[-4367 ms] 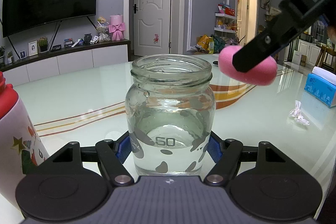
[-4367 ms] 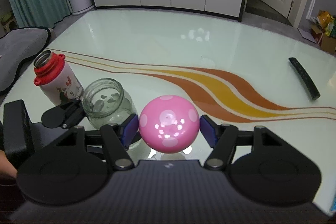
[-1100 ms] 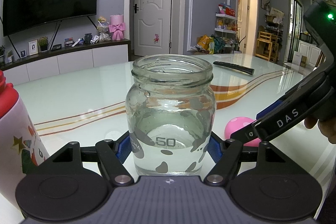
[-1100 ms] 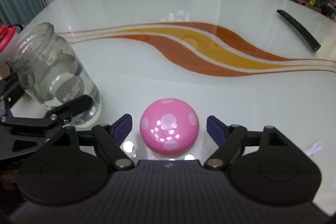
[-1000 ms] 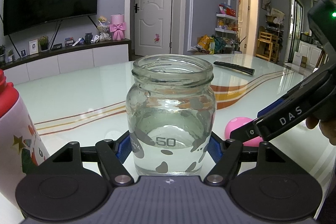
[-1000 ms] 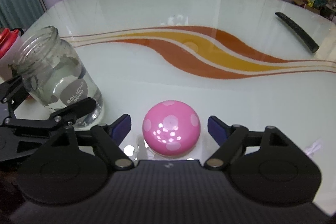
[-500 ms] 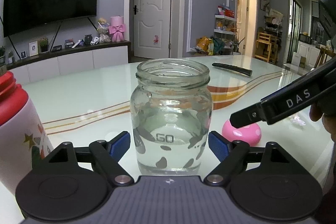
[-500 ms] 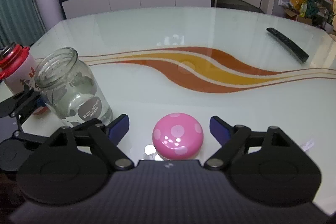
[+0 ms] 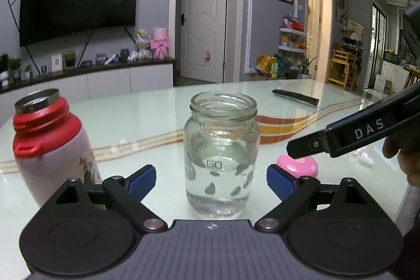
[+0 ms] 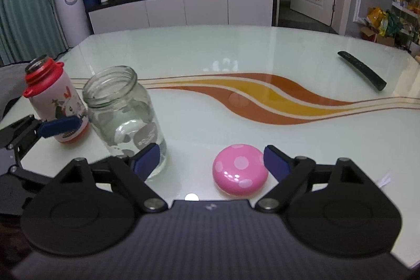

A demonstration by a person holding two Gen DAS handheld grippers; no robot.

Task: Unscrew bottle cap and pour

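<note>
You have let go with both tools since the earlier frames. Your left gripper [image 9: 211,179], which was clamped on the clear glass jar with grey cow spots [image 9: 221,154], now has its blue-padded jaws spread wide and has drawn back, so the jar stands free on the glossy white table with orange and yellow waves [image 10: 236,54], upright, uncapped, with water in its lower part. Your right gripper [image 10: 211,160], which held the pink dome-shaped cap with pale dots [image 10: 240,168] a few seconds ago, is likewise released and pulled back; the cap rests flat on the table between and just beyond its spread pads, touching neither.

In the left wrist view the cap [image 9: 298,165] sits right of the jar, partly behind one black finger of your right gripper [image 9: 341,134], which crosses in front of it. The white bottle with a red collar and open steel mouth [image 10: 53,100] stands just beside the jar [image 10: 123,114] on its far left, and one blue pad of your left gripper [image 10: 61,126] crosses its base in the right wrist view. A dark remote control [image 10: 362,70] lies well apart on the table's far right side, and a small crumpled white scrap [image 9: 363,155] lies near the right edge.
</note>
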